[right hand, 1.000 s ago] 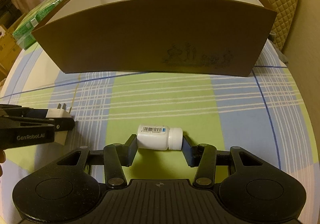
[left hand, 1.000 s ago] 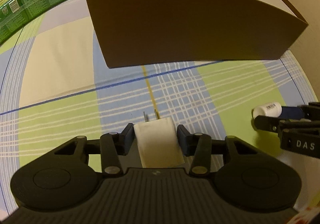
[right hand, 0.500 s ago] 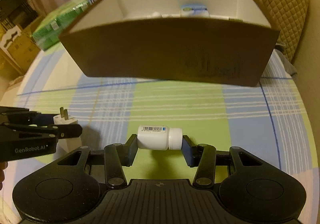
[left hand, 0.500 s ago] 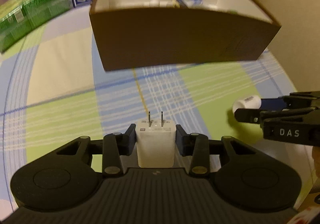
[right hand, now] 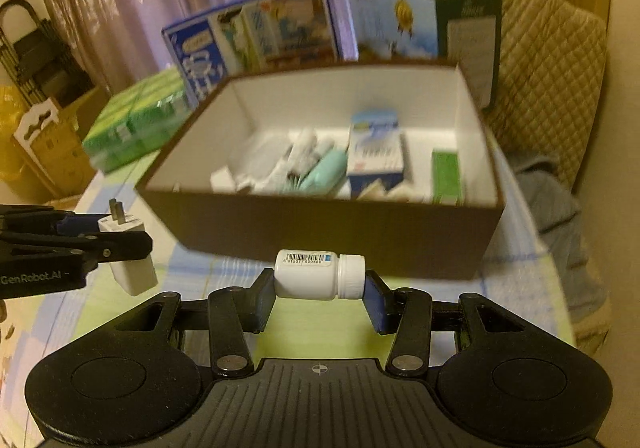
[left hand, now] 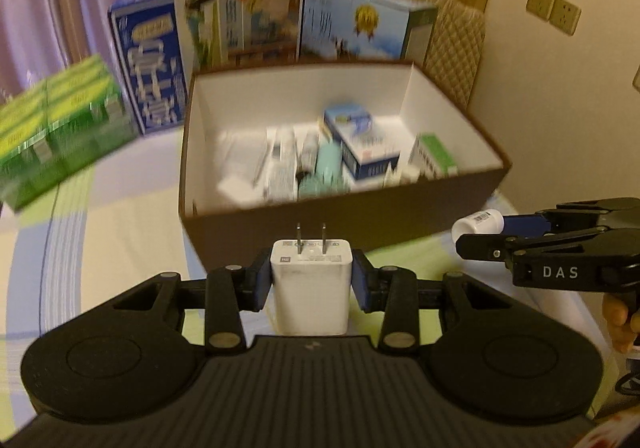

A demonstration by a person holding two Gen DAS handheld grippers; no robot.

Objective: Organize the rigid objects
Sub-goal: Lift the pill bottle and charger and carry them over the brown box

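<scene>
1. Left gripper (left hand: 312, 282): jaws closed on a white wall charger (left hand: 311, 286), clamped by its two sides, prongs pointing away toward the box. The jaws have just been closing, with the charger between them.
2. Right gripper (right hand: 320, 286): jaws closed on a white pill bottle (right hand: 318, 275), held lying crosswise, base against the left pad, ribbed cap against the right, barcode label up.
3. Both items hang clear above the checked tablecloth (left hand: 120, 232), near the front wall of the brown cardboard box (right hand: 340, 236), side by side: charger left, bottle right.
4. Box contents, blurred: a blue-and-white carton (left hand: 362, 142), a teal object (right hand: 326, 170), a green-topped packet (right hand: 446, 176) and pale items that cannot be identified.
5. Behind and left of the box: printed cartons (left hand: 208, 48) and green packs (left hand: 60, 136).
6. Progress, as judged: several objects are already stowed; these two are gripped and lifted but not yet over the box opening. Remaining: carry across the near wall, lower, release.
</scene>
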